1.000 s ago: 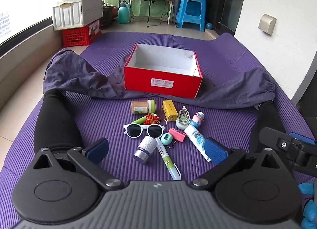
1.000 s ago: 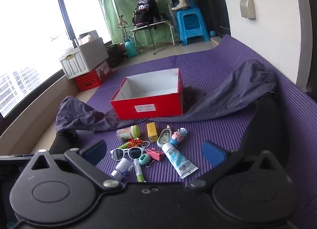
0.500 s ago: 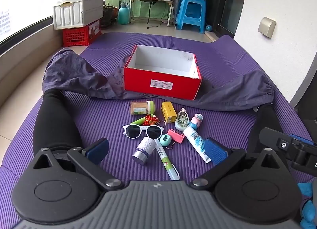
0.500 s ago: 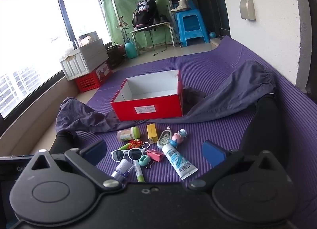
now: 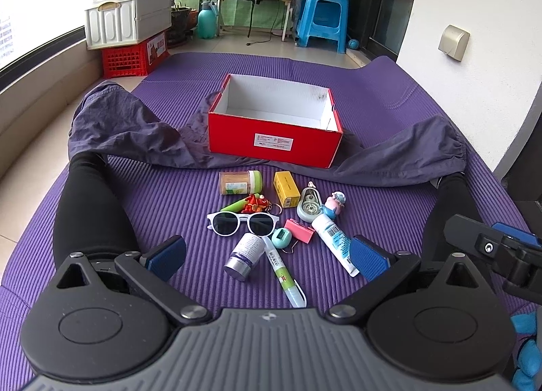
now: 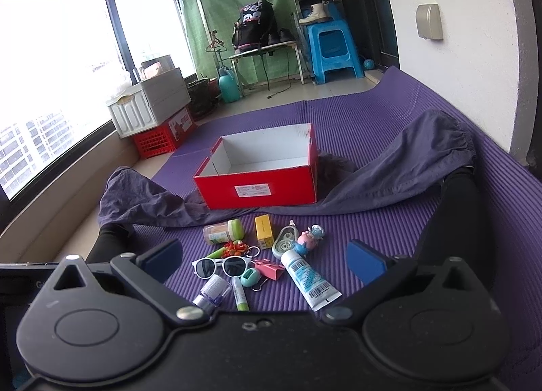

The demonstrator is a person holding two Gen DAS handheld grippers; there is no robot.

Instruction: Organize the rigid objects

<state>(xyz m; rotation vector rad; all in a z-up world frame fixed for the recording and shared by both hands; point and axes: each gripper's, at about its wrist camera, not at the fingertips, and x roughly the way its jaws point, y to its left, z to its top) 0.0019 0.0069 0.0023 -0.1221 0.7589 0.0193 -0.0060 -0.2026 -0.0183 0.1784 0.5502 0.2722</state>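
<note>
While both grippers are hanging above the mat [image 5: 372, 79] with nothing in them, the left gripper [image 5: 267, 255] is sitting with its jaws spread wide, blue pads [image 5: 167, 255] framing the whole pile, and the right gripper [image 6: 264, 259] is doing the same, wide open and holding nothing.

Using the box [image 5: 274, 140] as the landmark: it's looking empty, and everything is lying loose on the near side of it. Closest to the box are the jar [image 5: 240, 182] and the yellow carton [image 5: 286, 189], with the tape dispenser [image 5: 308, 209] and the pig figure [image 5: 333, 204] to their right. Further from the box are the keychain [image 5: 255, 203] and the sunglasses [image 5: 242, 222], then the teal gadget [image 5: 281, 238] and pink clip [image 5: 299, 230], which are touching. Farthest out, nearest the fingers, are the bottle [image 5: 244, 256], the pen [image 5: 283, 272] and the tube [image 5: 335, 242].

So sorting isn't started yet, I'd say. What's worrying me: the stuff is packed tight, so jaws coming down this wide could be bumping neighbours. The bottle and jar are lying on their sides and will probably be rolling if nudged. The sunglasses might be slipping or twisting if pinched by a lens. A grey cloth [image 5: 135, 133] is lying bunched against the box's sides and could be snagging a low approach.
</note>
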